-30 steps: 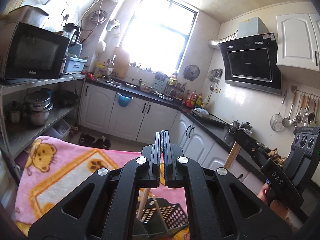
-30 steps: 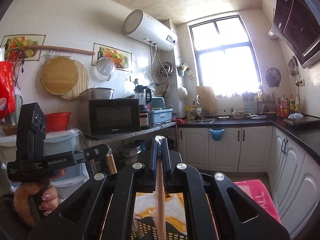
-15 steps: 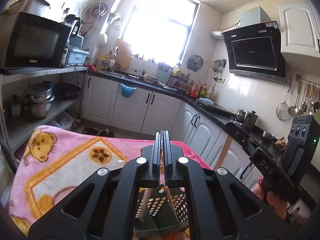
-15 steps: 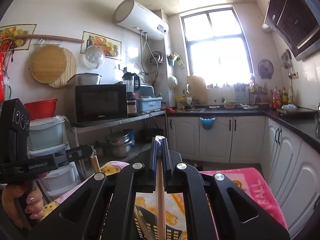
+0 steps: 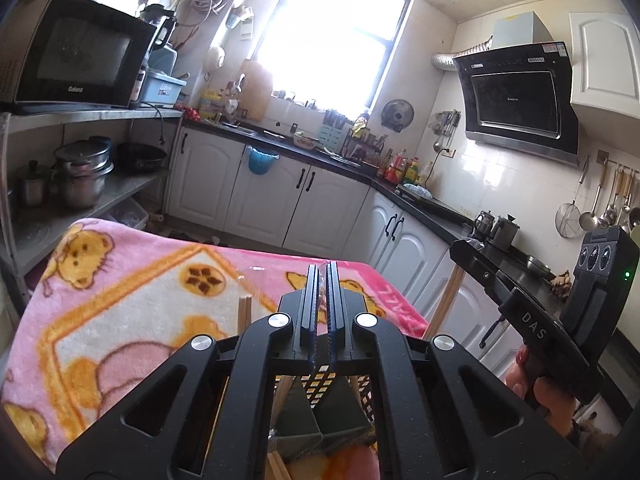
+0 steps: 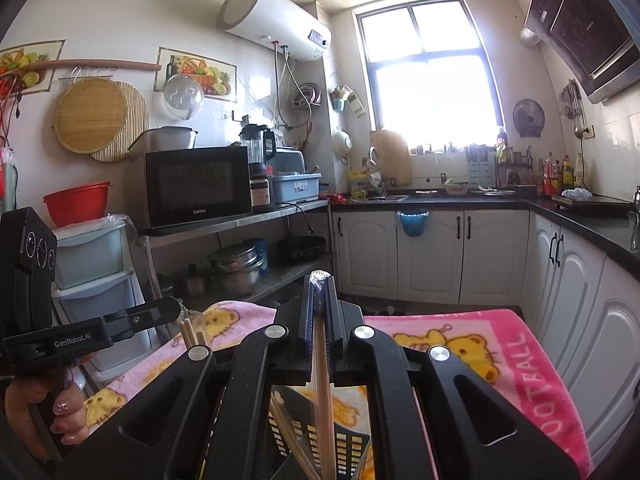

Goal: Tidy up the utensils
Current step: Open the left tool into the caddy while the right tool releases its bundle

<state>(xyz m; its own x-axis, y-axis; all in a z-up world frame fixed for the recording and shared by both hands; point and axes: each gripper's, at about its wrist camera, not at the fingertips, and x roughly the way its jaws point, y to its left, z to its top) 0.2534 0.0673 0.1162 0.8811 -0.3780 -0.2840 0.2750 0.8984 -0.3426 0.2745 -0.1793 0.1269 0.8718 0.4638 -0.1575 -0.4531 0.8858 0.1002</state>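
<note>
My left gripper (image 5: 320,280) is shut, and a sliver of clear wrapper shows between its tips. The wrapper runs left to wooden chopsticks (image 5: 243,312) that stand just beside the fingers. My right gripper (image 6: 320,280) is shut on a wooden chopstick (image 6: 323,364) in clear wrap, which hangs down between the fingers. A black mesh utensil basket (image 6: 349,446) stands on the pink blanket right under both grippers, with chopsticks leaning in it. In the left wrist view, the right gripper (image 5: 456,246) holds its stick (image 5: 444,300) at the right. In the right wrist view, the left gripper (image 6: 176,311) is at the left.
A pink and yellow cartoon blanket (image 5: 120,292) covers the table. A metal shelf with a microwave (image 6: 196,186) and pots (image 5: 82,176) stands to the left. White cabinets (image 6: 432,256) under a dark counter run along the far and right walls.
Both grippers have come down toward the table. The blanket and the black basket fill more of the lower view. Both stay shut on their loads.
</note>
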